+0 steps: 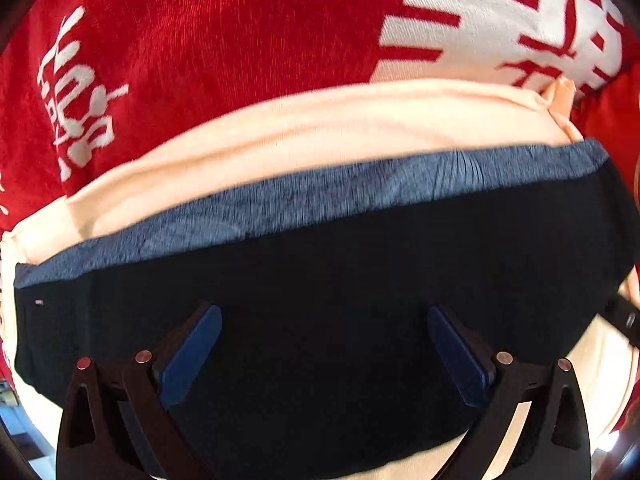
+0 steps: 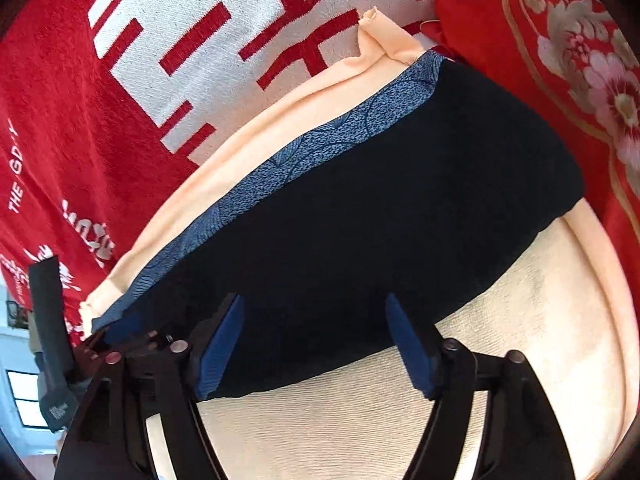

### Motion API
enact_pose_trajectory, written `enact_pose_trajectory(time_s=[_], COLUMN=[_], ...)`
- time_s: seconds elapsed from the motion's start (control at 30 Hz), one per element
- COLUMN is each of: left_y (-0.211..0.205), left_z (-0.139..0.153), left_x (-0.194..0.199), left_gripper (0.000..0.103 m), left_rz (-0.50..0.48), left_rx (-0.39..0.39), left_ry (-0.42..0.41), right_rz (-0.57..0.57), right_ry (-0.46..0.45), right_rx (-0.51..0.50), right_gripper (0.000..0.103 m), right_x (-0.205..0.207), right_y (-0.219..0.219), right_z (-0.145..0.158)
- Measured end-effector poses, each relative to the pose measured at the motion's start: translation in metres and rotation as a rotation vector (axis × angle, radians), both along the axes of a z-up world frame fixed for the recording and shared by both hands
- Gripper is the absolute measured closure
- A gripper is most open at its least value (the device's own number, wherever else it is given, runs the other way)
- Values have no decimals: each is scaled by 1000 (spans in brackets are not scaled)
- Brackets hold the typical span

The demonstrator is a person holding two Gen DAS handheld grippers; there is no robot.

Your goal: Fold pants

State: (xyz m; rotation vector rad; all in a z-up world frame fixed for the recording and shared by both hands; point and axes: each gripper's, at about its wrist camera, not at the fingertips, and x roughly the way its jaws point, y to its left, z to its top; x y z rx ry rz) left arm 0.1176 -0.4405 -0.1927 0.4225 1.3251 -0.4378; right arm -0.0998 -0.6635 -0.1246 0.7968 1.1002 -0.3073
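Note:
The pants (image 1: 340, 264) are dark navy with a blue patterned band (image 1: 280, 208) along the far edge. They lie folded flat on a peach cloth (image 1: 280, 136). My left gripper (image 1: 324, 320) is open just above the dark fabric, holding nothing. In the right wrist view the pants (image 2: 380, 208) run diagonally, with the blue band (image 2: 320, 140) on their left edge. My right gripper (image 2: 314, 308) is open over the near edge of the pants, empty. The left gripper's body (image 2: 52, 340) shows at the far left of that view.
A red blanket with white lettering (image 1: 200, 40) lies under the peach cloth (image 2: 360, 420). A red floral cushion or quilt (image 2: 560, 60) sits to the right of the pants. A loose corner of peach cloth (image 2: 376, 32) sticks up at the far end.

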Motion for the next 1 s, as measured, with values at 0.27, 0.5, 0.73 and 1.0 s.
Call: enact_pose_trajectory(time_s=[0.27, 0.5, 0.73, 1.0], left_y=[11, -18, -37, -31], left_z=[0, 5, -12, -11], left_x=[-30, -58, -54, -70], left_gripper=[0, 0, 0, 0], left_rz=[-11, -19, -26, -36], left_rx=[10, -18, -24, -51], left_ry=[16, 1, 0, -45], right_rz=[-34, -193, -361, -365], right_ry=[-32, -93, -144, -278], right_rx=[132, 167, 208, 218], right_gripper=[24, 24, 35, 37], right_x=[-1, -47, -72, -50], right_y=[-8, -22, -59, -74], right_z=[-5, 2, -19, -37])
